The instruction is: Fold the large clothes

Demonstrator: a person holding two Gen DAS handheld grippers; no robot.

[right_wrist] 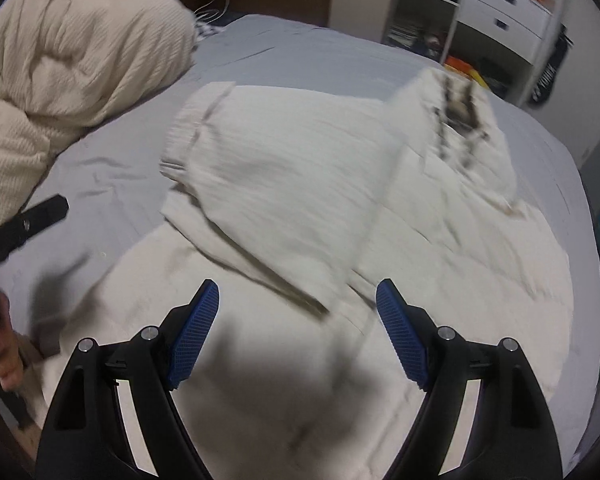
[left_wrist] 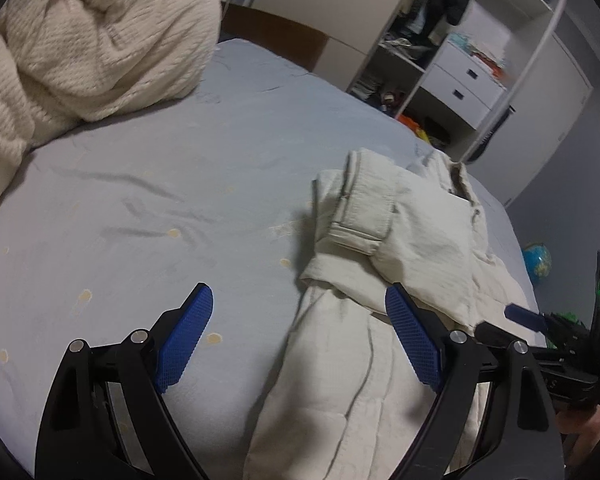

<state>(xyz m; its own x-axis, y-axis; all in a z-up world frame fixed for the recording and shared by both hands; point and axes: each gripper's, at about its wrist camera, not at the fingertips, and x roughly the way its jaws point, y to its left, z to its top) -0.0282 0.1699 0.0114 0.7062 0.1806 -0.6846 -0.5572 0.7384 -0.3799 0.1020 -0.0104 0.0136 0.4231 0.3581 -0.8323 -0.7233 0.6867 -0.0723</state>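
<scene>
A large cream garment (right_wrist: pixel 320 208), seemingly a shirt or jacket with a collar, is lying spread on a grey-blue bed (left_wrist: pixel 140 200), toward the side nearest the wardrobe shelves (left_wrist: pixel 452 60). One sleeve (left_wrist: pixel 360 208) is already lying folded across the body, its cuff pointing toward the bed's middle.

The left gripper (left_wrist: pixel 300 340) is hovering over the garment's near edge, its blue fingers (left_wrist: pixel 186 340) standing wide apart and grasping nothing. The right gripper (right_wrist: pixel 296 332) is hovering over the garment's lower body, its fingers (right_wrist: pixel 400 336) likewise released and empty.

The folding appears to be midway, between grasps. The next move likely calls for both grippers to pinch an edge or the hem and carry it over.

The right wrist view is smeared with motion blur, so collar details are hard to read. The garment's hem is cut off beneath the grippers, and the second sleeve cannot be made out. A heaped cream blanket (left_wrist: pixel 80 48) is sitting at the bed's far corner.
</scene>
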